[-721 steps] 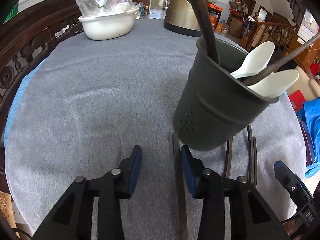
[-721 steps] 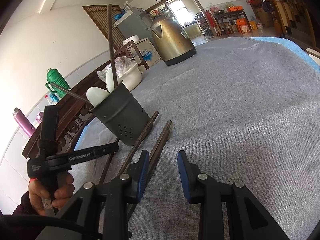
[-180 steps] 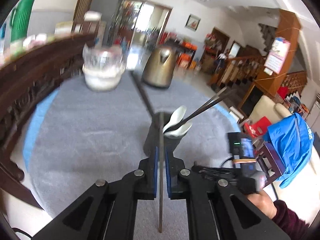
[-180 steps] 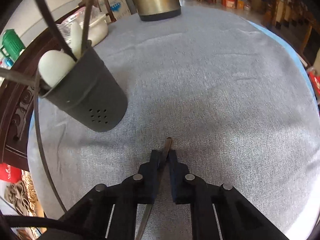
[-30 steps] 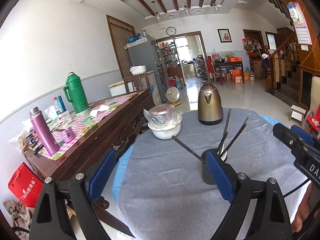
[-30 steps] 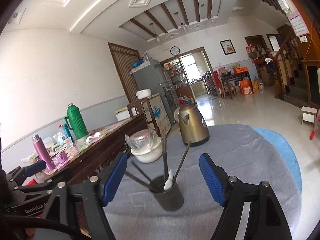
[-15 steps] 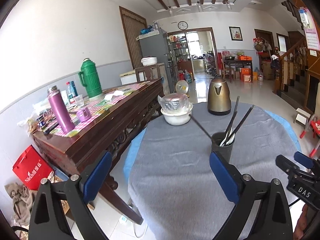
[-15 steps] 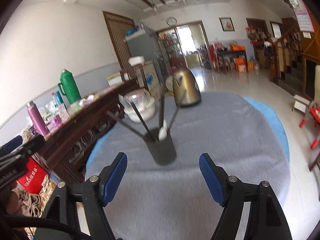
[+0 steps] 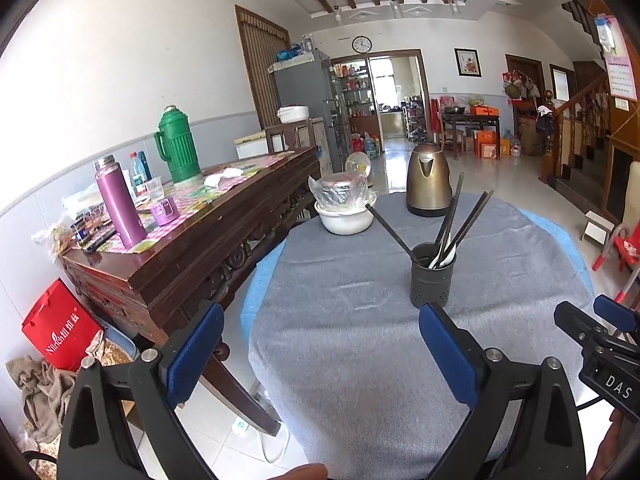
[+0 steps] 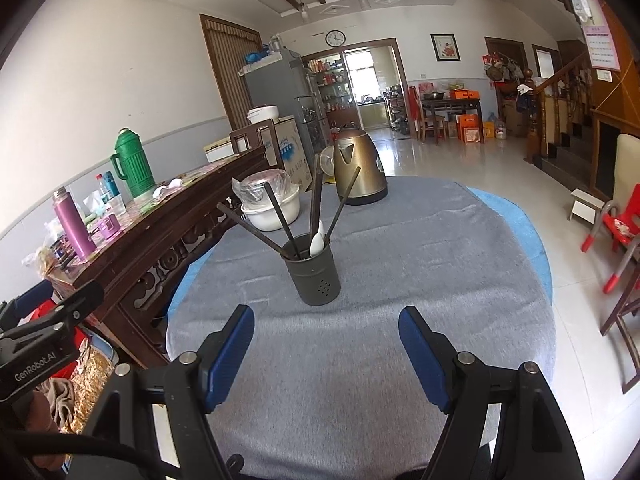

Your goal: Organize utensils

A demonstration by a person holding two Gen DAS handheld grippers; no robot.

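one holder (image 10: 314, 276), one kettle (image 10: 358, 166), one bowl (image 10: 274, 206), two hand-held grippers.

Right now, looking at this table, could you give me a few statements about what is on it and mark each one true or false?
1. The dark grey perforated utensil cup stands upright on the grey tablecloth. True.
2. The dark chopsticks lie flat on the cloth. False: they stand in the cup.
3. The right gripper is clamped on a chopstick. False: it is open and holds nothing.
4. A white spoon sits in the cup. True.
5. The bronze electric kettle stands beyond the cup. True.
6. The left gripper is shut. False: it is open.
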